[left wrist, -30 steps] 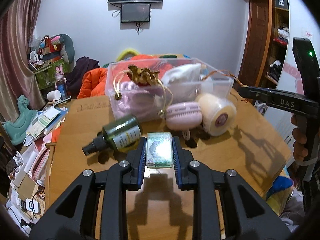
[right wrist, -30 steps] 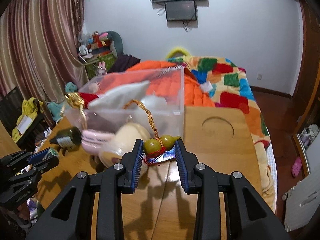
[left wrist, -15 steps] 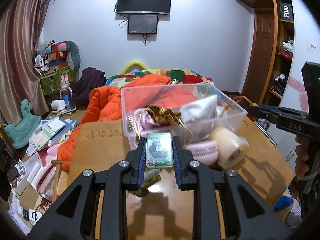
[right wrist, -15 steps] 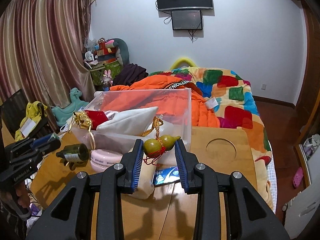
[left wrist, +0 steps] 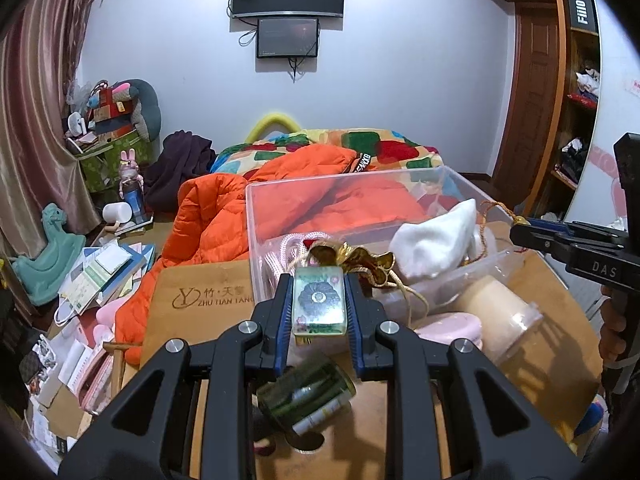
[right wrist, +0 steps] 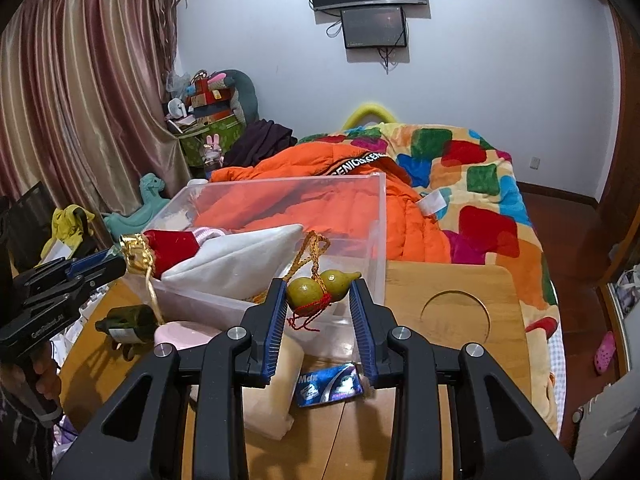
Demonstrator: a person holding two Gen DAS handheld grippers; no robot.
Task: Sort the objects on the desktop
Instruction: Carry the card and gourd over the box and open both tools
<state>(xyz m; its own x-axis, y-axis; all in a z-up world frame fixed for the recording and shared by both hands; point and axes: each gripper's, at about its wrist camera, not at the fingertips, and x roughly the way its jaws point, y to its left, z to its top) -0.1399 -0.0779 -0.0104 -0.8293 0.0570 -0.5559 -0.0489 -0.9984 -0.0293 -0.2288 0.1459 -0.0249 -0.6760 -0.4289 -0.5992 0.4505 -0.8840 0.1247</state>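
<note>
My left gripper (left wrist: 319,306) is shut on a small clear green block with a dark flower (left wrist: 319,305), held above the near wall of a clear plastic bin (left wrist: 256,216). My right gripper (right wrist: 319,294) is shut on a yellow-green gourd charm (right wrist: 316,289) with red thread and a gold cord, held at the bin's (right wrist: 380,216) right front corner. Inside the bin lie a white cloth (left wrist: 436,236), a pink cord (left wrist: 288,240) and a red-and-gold ornament (right wrist: 160,244). The right gripper also shows at the right edge of the left wrist view (left wrist: 520,229), and the left gripper at the left edge of the right wrist view (right wrist: 116,262).
On the wooden table (right wrist: 472,280) in front of the bin lie a green bottle (left wrist: 308,396), a pink round case (left wrist: 452,328), a cream cylinder (left wrist: 500,316) and a blue packet (right wrist: 328,388). A bed with an orange jacket (right wrist: 320,196) stands behind. Clutter fills the floor at left.
Both grippers have moved toward the bin with their objects. The green block rose off the table and now hangs over the bin's front edge; the gourd charm is closer to the bin's corner.
</note>
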